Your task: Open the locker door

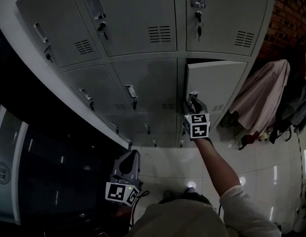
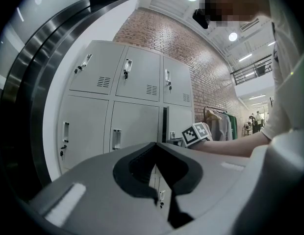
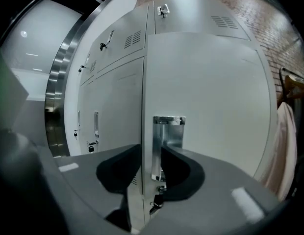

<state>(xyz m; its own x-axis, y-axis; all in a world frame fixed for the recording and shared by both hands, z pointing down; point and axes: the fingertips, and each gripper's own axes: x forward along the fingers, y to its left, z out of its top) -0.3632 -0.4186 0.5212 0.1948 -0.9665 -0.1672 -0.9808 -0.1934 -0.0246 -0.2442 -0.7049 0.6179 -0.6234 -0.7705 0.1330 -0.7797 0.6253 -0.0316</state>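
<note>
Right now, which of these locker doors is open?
The middle-row door at the right end, gripped at its edge by the right tongs: it stands ajar, while the other doors sit flush.

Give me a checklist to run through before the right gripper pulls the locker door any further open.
1. Door unlatched: ok. The locker door stands ajar at its left edge.
2. Grip: ok. The right gripper looks closed on the door's edge, beside the handle.
3. Nothing else between its jaws: ok. Only the door's edge is there.
4. Left gripper out of the way: ok. It is shut, empty and held low, away from the lockers.
5. Swing path: cannot tell. A coat hangs right of the lockers, on the side the door swings toward.
</note>
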